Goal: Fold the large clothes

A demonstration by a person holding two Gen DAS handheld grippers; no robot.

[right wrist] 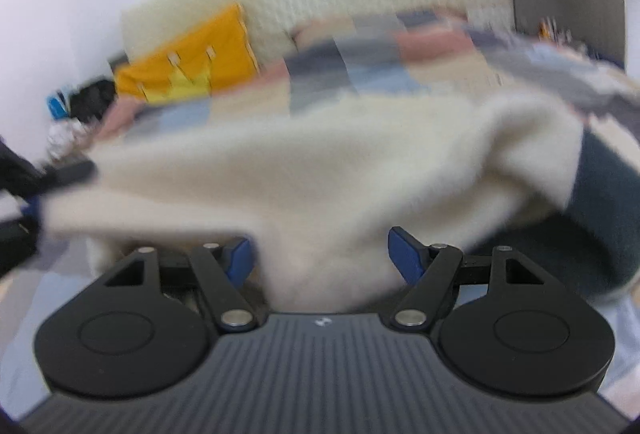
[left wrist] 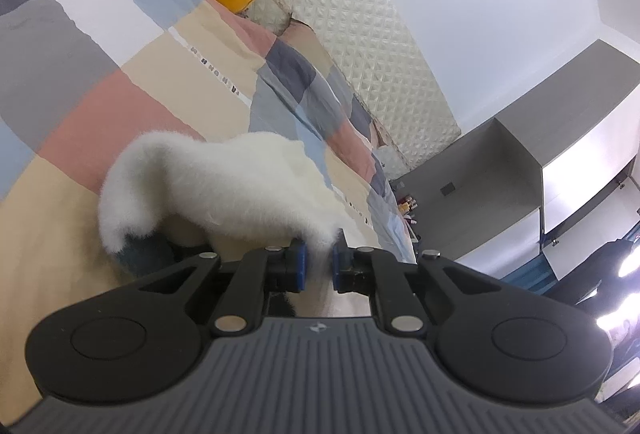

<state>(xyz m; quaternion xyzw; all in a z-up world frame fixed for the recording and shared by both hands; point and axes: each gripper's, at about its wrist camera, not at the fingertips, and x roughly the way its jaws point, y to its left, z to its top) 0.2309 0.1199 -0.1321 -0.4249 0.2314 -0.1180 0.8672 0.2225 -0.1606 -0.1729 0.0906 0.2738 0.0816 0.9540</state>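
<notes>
Pinching an edge of the fluffy white garment [left wrist: 224, 185] in my nearly closed left claw [left wrist: 318, 266] above the patchwork bed [left wrist: 80, 93], my right claw [right wrist: 320, 254] gaping around unpressed fabric, I judge folding barely begun.

Fluffy cream fleece garment [left wrist: 224, 189]; soft patchwork cotton bedcover [left wrist: 120, 45]; matt.

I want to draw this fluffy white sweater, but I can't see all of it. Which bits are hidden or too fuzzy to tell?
- Left wrist view: the white sweater drapes over itself; its underside and most of its dark trim are hidden.
- Left gripper: fluff covers where the fingers pinch.
- Right wrist view: motion blur smears the sweater's edges.
- Right gripper: cloth lies between the wide-apart fingers; a grip cannot be told.
- The bedspread is cut off by the frame.
</notes>
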